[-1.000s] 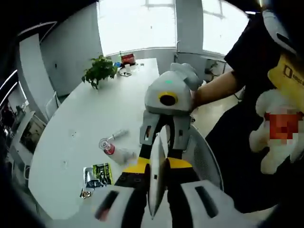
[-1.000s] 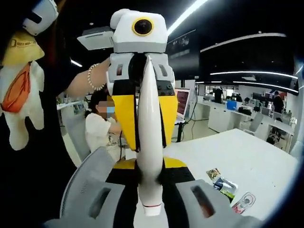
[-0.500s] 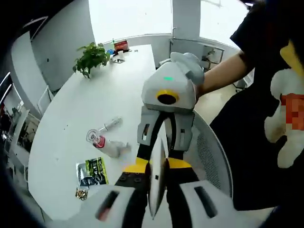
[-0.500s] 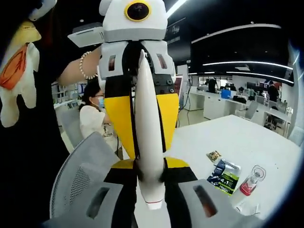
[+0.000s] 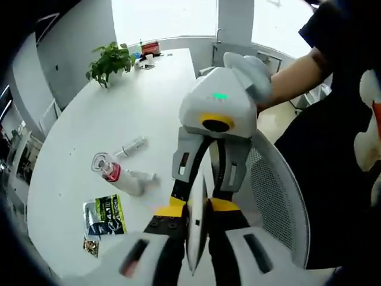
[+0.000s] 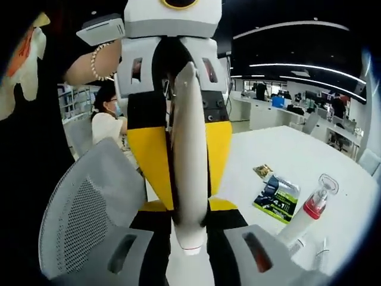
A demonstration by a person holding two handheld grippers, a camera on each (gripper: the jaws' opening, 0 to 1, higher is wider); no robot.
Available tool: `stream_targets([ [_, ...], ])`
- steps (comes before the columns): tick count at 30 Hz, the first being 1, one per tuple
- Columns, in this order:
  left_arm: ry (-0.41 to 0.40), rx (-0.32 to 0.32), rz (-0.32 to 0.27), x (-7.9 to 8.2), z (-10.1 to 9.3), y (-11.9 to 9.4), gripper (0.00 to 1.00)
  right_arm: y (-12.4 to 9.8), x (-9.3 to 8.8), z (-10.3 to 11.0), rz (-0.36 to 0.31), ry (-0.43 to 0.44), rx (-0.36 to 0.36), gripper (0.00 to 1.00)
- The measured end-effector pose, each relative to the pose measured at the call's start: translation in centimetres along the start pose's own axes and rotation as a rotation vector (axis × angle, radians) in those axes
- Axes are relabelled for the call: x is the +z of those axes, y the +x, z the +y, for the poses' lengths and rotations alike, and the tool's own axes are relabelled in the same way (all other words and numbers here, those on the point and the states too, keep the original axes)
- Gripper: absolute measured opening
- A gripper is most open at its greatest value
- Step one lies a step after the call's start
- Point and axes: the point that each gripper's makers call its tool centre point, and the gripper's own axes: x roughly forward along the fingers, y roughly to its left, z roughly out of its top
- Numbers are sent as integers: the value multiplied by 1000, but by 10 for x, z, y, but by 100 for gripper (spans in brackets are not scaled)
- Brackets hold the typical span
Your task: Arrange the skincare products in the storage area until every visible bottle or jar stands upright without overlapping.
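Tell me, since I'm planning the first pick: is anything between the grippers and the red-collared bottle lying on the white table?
Yes. Both grippers, left and right, clamp one white tube, and the grey mesh chair back stands before the white table where the red-collared bottle lies.

Left gripper view: high, close, facing down the white table (image 5: 89, 149) toward windows. Right gripper view: lower, facing opposite, into the office. Shared: white tube (image 5: 197, 220) (image 6: 189, 173) between both grippers, green packet (image 5: 105, 215) (image 6: 275, 198), red-collared bottle (image 5: 116, 176) (image 6: 305, 215), mesh chair (image 5: 274, 202) (image 6: 83, 214).

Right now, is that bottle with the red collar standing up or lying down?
Lying down: the bottle rests lengthwise on the white table, clear cap pointing sideways.
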Motion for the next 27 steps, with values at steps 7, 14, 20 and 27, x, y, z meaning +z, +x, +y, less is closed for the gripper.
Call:
stream_targets([
  [7,-23,7,24,-18,13,21,13,12,-24,-10,15,-2,-8,21],
  [14,-58,5,26,-30,18,35,13,20,-40,-11,53,-2,37,21],
  [20,-57,2,40,-39,16,43,13,28,-49,-9,81,-10,46,21],
  [27,-59,7,38,-41,23,46,13,30,-54,-17,78,8,65,21],
])
